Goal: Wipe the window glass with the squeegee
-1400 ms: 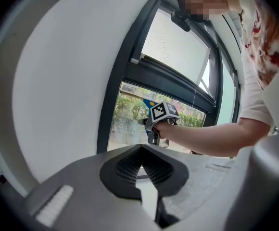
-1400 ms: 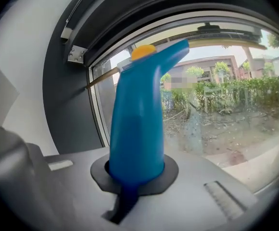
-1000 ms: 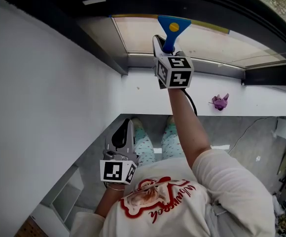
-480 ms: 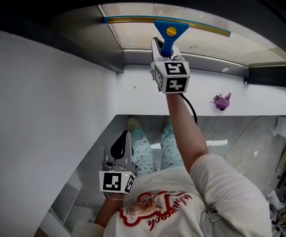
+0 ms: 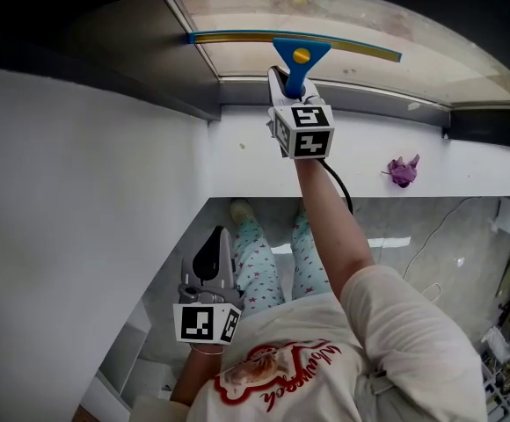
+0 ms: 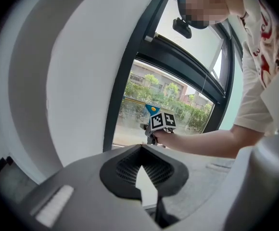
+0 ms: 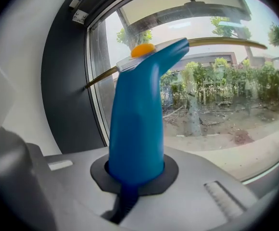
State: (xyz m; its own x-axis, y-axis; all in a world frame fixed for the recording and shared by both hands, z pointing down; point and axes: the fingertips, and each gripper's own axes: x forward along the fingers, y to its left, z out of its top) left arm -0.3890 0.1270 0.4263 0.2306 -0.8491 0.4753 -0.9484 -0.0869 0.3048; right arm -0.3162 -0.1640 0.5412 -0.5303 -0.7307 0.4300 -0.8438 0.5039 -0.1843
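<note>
Squeegee (image 5: 299, 60) sits clamped by its blue handle in the right gripper (image 5: 292, 88), jaws closed round the handle base. Its yellow-edged blade (image 5: 237, 37) lies flat across the window glass (image 5: 352, 16).

Change over the last second: the blade now shows full width and sits lower on the pane, closer to the lower frame (image 5: 369, 95), with more glass showing above it. Reads as a downward pull nearly finished. Likely next is a short drag to the frame, then lift off and restart on the strip right of the blade, which it doesn't cover.

Glass looks streaky and dusty in the right gripper view, with greenery and a building beyond. The blade's left end almost meets the dark side frame (image 5: 149, 42).

Below the tool is a white sill (image 5: 237, 161), with a crumpled purple scrap (image 5: 403, 170) on it well to the right. A black cable (image 5: 341, 192) trails down from the gripper. Further out there's plain white wall (image 5: 79, 192) to the left and grey floor (image 5: 440, 227) under the sill.

Left gripper (image 5: 218, 240) hangs far beneath the tool, jaws together, nothing in them, no part in the wipe.
</note>
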